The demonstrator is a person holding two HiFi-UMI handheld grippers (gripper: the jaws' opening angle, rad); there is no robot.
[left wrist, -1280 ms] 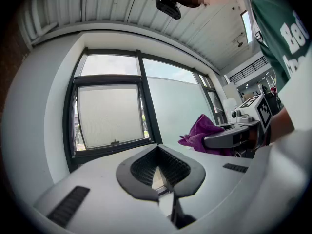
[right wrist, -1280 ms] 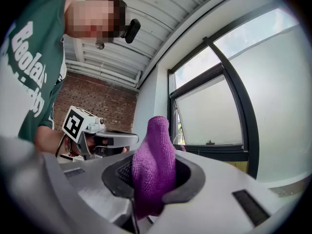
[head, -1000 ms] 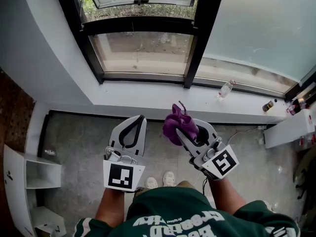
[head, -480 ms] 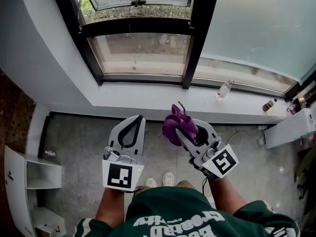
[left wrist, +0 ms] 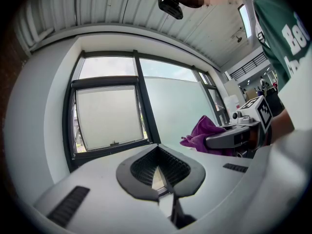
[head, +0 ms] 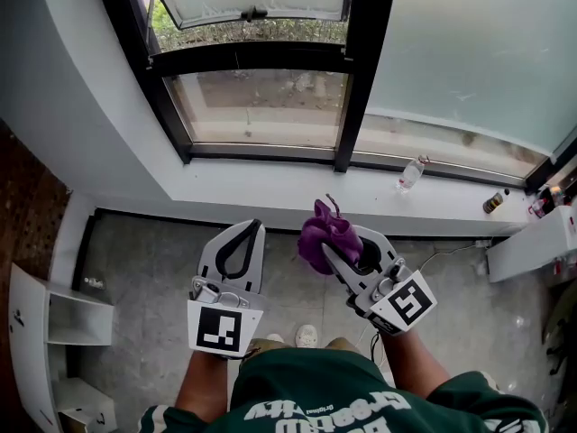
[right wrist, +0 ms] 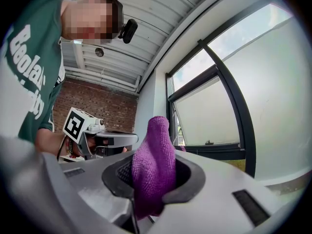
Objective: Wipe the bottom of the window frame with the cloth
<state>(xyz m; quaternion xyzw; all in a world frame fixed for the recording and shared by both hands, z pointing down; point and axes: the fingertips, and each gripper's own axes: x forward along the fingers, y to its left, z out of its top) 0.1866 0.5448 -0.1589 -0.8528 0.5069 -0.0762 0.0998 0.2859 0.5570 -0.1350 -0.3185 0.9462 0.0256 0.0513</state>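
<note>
Very little has changed over the last second. The right tool [head: 336, 249] stays clamped on the purple cloth [head: 325, 228], which bunches up out of its jaws toward 12 o'clock. The left tool [head: 253, 229] stays beside it at 9 o'clock, its jaws together with nothing between them. The only shift is that the whole scene has slid slightly toward 6 o'clock in the head view. The black bottom rail of the window frame [head: 261, 152] and the white sill [head: 261, 186] below it now sit a touch lower in the picture, and both tools with them. That reads more as the person's head or body adjusting than as a reach. The cloth is still well short of the frame. It hangs over the grey floor [head: 144, 260] just on the near side of the sill's edge, with the rail across the sill at 12 o'clock. So the wipe has not begun and this looks like the approach stage. The next move probably calls for carrying the right tool up and forward over the sill until the cloth presses on the rail. A clear plastic bottle [head: 409, 172] lies on the sill at about 1 o'clock from the cloth, near the rail's right stretch, and a sweep that way could knock it.
</note>
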